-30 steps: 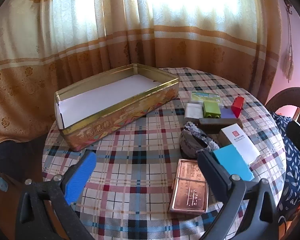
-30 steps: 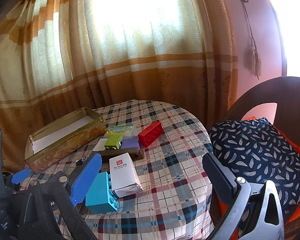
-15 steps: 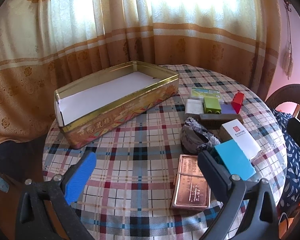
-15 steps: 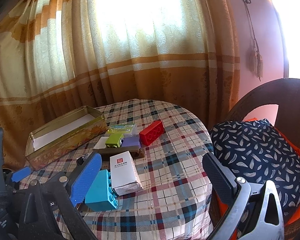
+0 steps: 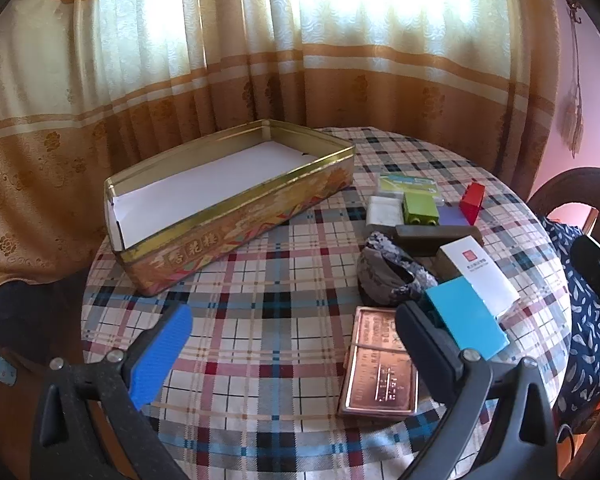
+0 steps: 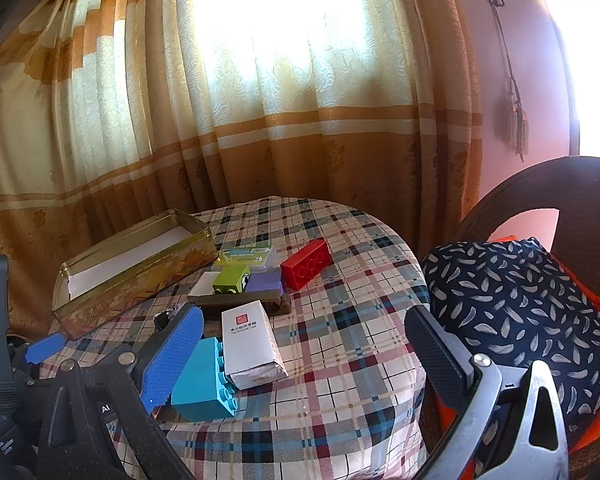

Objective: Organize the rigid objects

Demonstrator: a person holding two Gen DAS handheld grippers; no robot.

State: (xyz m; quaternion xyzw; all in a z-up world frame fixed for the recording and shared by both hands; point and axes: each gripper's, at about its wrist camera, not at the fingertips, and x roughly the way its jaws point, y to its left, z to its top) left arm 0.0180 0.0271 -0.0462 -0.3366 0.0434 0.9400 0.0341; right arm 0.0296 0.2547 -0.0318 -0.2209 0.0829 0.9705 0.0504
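Strong daylight comes through the curtain from behind and burns its upper middle to pure white in both views. The tabletop is evenly lit, with only soft shadows. In the right wrist view the upper right corner also glares. Fisheye distortion bends the edges, and the corners are black.

The left hand-held gripper has its two fingers spread wide, and nothing is between them. The right hand-held gripper is also wide apart and holds nothing.
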